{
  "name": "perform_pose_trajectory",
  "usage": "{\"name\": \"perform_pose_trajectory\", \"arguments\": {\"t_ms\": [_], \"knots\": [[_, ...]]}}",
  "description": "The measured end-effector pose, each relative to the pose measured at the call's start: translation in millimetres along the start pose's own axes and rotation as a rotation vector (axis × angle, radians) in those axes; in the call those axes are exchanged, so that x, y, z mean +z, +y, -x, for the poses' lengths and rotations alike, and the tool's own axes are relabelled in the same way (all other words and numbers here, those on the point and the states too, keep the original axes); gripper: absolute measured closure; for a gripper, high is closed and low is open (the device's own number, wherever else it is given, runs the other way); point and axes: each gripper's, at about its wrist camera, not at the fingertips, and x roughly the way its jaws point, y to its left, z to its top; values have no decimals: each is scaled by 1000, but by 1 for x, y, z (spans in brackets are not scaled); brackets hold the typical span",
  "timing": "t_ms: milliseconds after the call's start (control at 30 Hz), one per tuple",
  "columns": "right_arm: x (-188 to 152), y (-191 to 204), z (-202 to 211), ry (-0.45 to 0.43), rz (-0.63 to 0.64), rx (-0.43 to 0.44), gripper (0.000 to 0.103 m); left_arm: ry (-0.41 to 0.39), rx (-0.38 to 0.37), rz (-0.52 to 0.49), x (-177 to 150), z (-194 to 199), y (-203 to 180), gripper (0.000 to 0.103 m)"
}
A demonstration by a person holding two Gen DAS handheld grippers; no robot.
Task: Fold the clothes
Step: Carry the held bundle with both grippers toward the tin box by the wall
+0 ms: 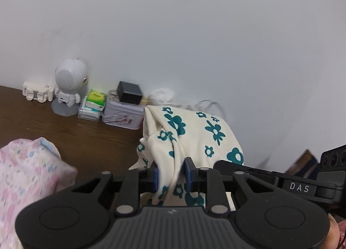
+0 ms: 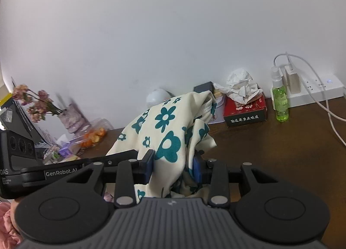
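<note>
Both hand-held grippers clamp the same cream garment [image 1: 183, 132] printed with teal flowers, lifted above a brown wooden table [image 1: 86, 136]. The left gripper [image 1: 172, 175] pinches a hanging fold at lower centre of its frame; the right gripper [image 2: 174, 167] is closed on bunched cloth likewise. A pink floral cloth [image 1: 26, 175] lies at lower left.

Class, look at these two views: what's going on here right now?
A person is folding clothes with two handheld grippers. Both the left gripper and the right gripper are closed on the same cream garment with teal flowers, holding it bunched up above the brown table. A pink floral garment lies to the left, untouched. The fold isn't finished yet.
</note>
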Motion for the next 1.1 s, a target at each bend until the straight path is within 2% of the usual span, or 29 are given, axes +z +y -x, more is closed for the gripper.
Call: {"name": "perform_pose_trajectory", "arguments": {"t_ms": [233, 467, 567, 733, 967, 1000, 1100], "knots": [[12, -57, -70, 13, -60, 4, 68, 23, 37, 35, 11, -81, 32, 82], [2, -104, -127, 57, -143, 2, 68, 48, 71, 58, -3, -137, 62, 83], [-3, -117, -137, 62, -178, 9, 67, 29, 60, 60, -6, -144, 67, 82], [-1, -114, -141, 87, -159, -18, 65, 16, 62, 56, -9, -144, 67, 82], [-4, -118, -142, 83, -183, -8, 62, 6, 73, 50, -12, -142, 66, 80], [-4, -119, -142, 80, -187, -5, 59, 4, 75, 49, -13, -142, 65, 78], [-2, -124, -135, 59, -219, 2, 43, -21, 84, 74, -10, -133, 68, 60]]}}
